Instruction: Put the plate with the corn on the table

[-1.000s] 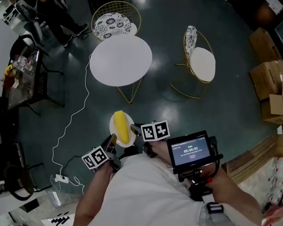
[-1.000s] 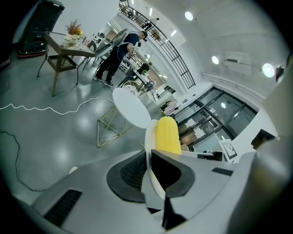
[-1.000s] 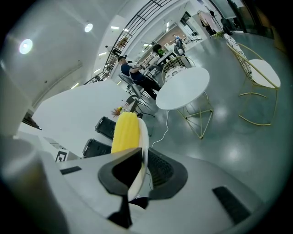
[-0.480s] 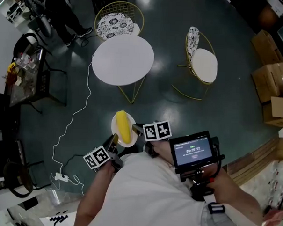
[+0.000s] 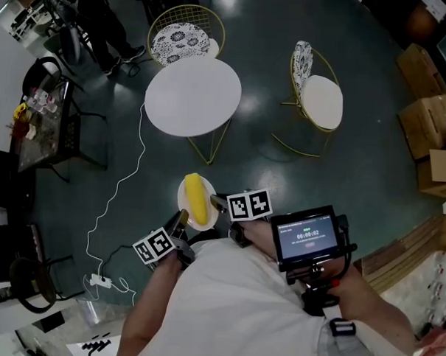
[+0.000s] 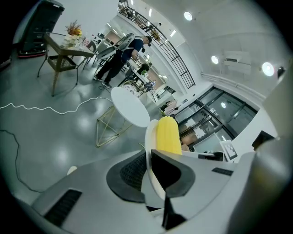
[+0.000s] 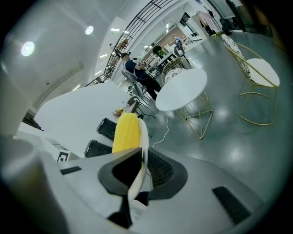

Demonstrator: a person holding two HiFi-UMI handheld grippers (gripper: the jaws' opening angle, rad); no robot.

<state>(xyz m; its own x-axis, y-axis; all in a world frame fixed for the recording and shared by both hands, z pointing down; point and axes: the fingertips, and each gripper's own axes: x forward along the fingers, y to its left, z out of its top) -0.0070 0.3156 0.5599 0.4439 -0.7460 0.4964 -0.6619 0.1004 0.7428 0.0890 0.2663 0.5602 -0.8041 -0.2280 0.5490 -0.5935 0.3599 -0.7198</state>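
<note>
Both grippers are clamped on the plate [image 5: 211, 217] rim, the left gripper [image 5: 180, 222] on the near-left edge and the right gripper [image 5: 216, 203] on the right edge, so it's held up over the floor just in front of the person. The corn [image 5: 197, 198] lies down the middle, its long axis pointing away from the person, pretty much at the round white table [image 5: 192, 96], which is well apart straight ahead. Plate looks roughly level, I think, though the fisheye gripper views make that hard to call.
</note>
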